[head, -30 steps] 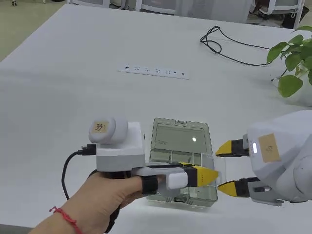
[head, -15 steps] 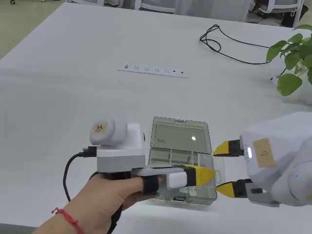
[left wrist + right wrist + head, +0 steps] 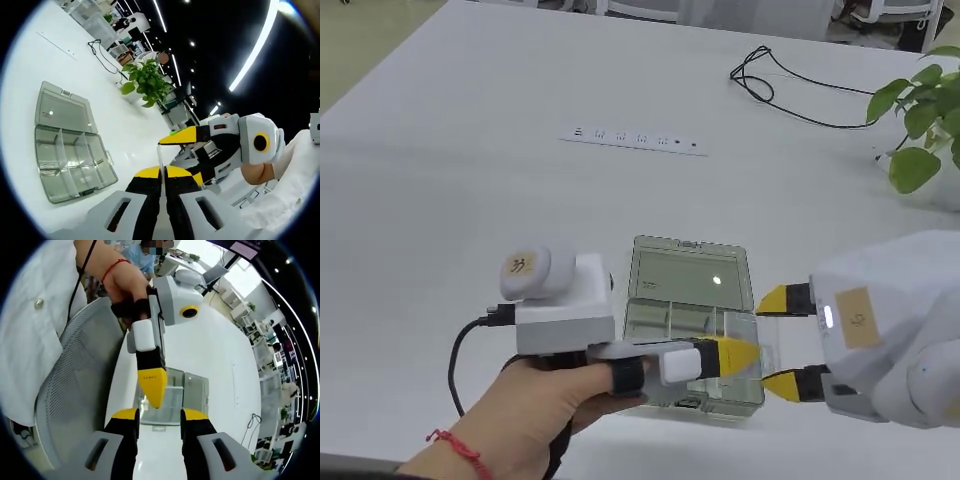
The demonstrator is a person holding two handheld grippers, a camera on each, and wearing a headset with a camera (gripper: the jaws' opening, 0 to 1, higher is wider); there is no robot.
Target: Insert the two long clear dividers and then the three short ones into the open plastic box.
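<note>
The open clear plastic box (image 3: 665, 325) lies on the white table, lid (image 3: 690, 272) flat behind it, with clear dividers standing in its base (image 3: 70, 162). My left gripper (image 3: 738, 355) hovers over the box's right front part, shut on a thin clear divider (image 3: 744, 330) that shows edge-on (image 3: 160, 162) above its yellow tips. My right gripper (image 3: 783, 342) is just right of the box, open, its yellow fingers either side of the left gripper's tip. In the right gripper view my open jaws frame that tip (image 3: 152, 385) and the box (image 3: 175, 397).
A white power strip (image 3: 635, 140) lies at mid table. A black cable (image 3: 775, 85) loops at the far right, and a green plant (image 3: 920, 110) stands at the right edge. A mesh chair (image 3: 75, 385) sits by the table's near edge.
My right gripper has edged left, closer to the left gripper's tip and the box. The left gripper has kept its hold on the divider over the box.
</note>
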